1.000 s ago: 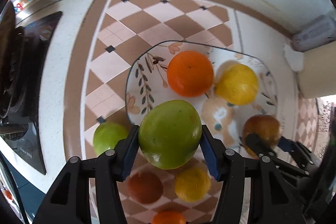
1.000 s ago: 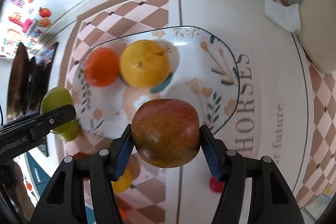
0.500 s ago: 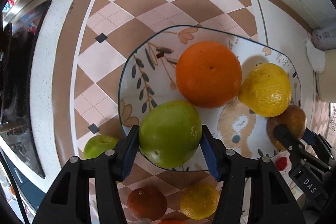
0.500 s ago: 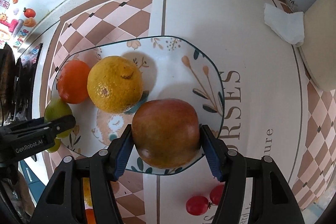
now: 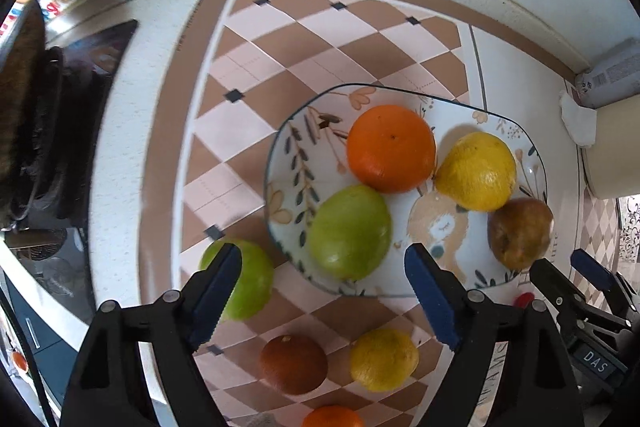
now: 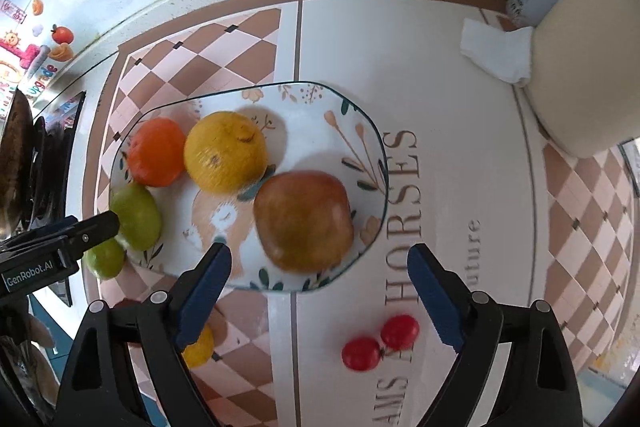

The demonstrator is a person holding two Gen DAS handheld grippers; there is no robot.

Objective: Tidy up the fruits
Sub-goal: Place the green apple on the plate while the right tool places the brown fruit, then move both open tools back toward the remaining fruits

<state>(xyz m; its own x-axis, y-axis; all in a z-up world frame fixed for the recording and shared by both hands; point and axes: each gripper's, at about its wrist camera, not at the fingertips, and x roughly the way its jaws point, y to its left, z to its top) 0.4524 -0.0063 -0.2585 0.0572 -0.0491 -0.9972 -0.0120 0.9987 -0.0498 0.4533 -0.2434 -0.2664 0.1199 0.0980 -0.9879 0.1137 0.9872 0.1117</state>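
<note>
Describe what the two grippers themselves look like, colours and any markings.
Both match: the left gripper and right gripper have black angular bodies with silver screws, and fingers faced with ridged blue pads. White lettering shows on each: "GenRobot.AI" on the left, "DAS" on the right.

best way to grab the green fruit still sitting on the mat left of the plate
Grip the green fruit across its widest middle, coming from above with the left gripper, which is open and nearest. It is round, and its right side sits close to the plate, so place fingers front and back.
</note>
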